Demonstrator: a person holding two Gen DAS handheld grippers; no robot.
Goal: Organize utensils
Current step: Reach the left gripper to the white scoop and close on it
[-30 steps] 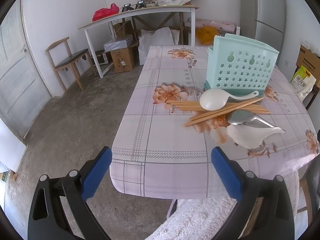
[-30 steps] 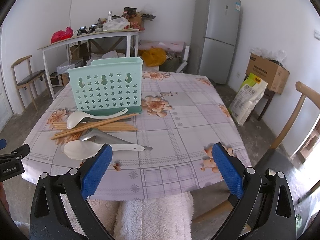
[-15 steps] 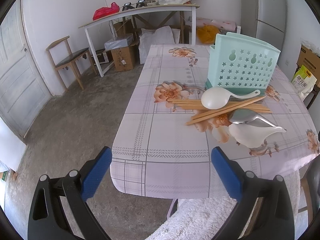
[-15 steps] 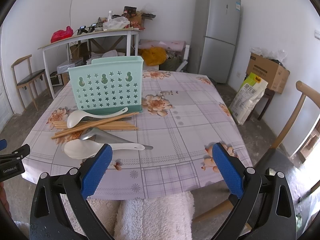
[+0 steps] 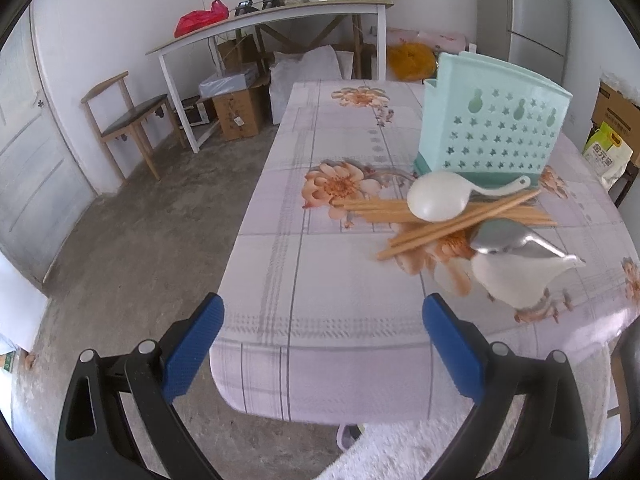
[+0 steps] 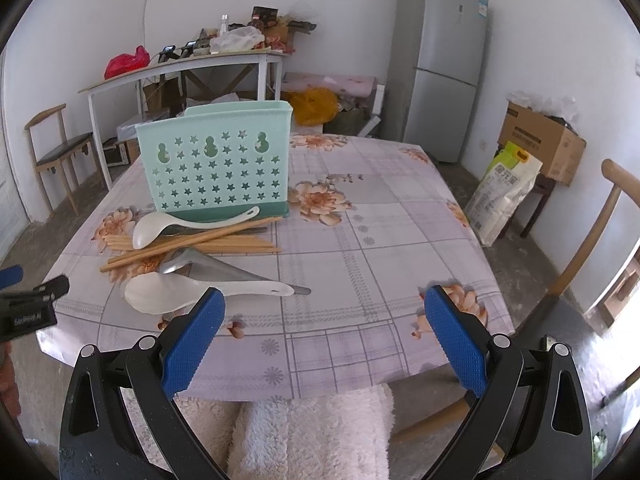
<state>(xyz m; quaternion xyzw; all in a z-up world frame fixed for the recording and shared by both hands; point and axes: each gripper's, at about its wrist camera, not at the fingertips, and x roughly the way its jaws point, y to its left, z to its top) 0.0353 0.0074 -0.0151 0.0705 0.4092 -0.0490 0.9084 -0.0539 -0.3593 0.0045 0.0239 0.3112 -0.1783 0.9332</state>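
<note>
Mint-green utensil caddy with star cutouts; lilac plaid worktop with orange flowers; white spoons; tan chopsticks.

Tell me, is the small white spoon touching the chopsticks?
Touching. In the left wrist view the small white spoon lies with its bowl on the chopsticks.

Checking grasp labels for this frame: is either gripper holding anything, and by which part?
Nothing is held. The left gripper and right gripper are both open and empty, short of the table's near edge. The spoons and chopsticks lie untouched beside the holder.
</note>
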